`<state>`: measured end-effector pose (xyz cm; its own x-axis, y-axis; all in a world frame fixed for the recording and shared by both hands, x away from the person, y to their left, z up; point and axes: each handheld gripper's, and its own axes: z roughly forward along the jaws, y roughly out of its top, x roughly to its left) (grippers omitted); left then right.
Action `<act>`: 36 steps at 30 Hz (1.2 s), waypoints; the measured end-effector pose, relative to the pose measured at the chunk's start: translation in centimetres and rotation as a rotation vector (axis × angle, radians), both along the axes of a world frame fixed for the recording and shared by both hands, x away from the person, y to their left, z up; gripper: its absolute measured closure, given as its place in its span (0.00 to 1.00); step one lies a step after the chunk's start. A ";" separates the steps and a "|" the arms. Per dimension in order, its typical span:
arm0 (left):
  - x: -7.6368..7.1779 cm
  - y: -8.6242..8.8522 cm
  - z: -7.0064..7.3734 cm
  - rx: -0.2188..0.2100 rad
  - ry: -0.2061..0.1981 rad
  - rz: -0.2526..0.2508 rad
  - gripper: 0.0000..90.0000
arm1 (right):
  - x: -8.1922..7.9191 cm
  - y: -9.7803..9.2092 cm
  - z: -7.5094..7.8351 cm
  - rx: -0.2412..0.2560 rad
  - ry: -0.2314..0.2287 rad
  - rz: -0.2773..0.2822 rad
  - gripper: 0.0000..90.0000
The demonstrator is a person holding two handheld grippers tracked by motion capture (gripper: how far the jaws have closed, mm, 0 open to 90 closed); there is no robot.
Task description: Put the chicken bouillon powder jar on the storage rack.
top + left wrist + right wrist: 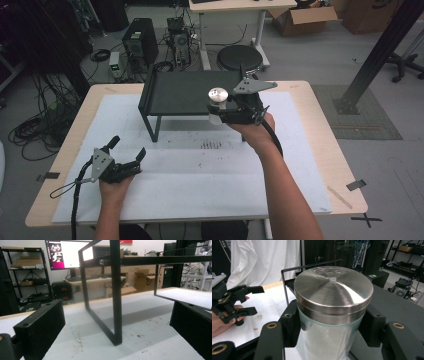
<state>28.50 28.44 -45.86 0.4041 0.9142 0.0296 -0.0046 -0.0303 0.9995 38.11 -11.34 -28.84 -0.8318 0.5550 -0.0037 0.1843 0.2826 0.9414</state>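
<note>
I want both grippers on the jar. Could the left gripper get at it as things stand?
Probably yes. The left gripper rests open on the table, apart from the jar, which the right gripper clamps at the black rack; the white mat between looks unobstructed.

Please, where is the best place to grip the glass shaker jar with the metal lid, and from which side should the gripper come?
Probably the straight frosted glass body just under the brushed metal lid, approached from the side, level. The glass shaker jar stands upright and round, so two jaws can close on opposite walls. The right gripper holds it this way now, at the front edge of the black metal shelf.

Brushed metal lid (333, 290), frosted glass shaker (329, 342), matt black rack (187, 92)
</note>
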 end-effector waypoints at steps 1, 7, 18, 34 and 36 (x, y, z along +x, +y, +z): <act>0.0 0.0 0.0 -0.001 0.000 0.000 0.00 | 0.1 0.1 0.1 0.001 -0.003 -0.001 0.48; 0.0 0.0 0.0 -0.001 0.000 -0.001 0.00 | 0.9 0.5 0.4 -0.001 0.001 -0.014 0.48; 0.0 0.0 0.0 -0.001 0.003 -0.001 0.00 | 2.2 1.4 0.6 -0.001 0.006 -0.033 0.48; 0.0 0.0 0.0 -0.001 0.001 -0.004 0.00 | 3.9 2.6 -0.1 0.004 0.033 -0.103 0.48; 0.0 0.0 0.0 0.000 0.000 -0.004 0.00 | 4.2 2.8 -0.1 0.005 0.037 -0.110 0.48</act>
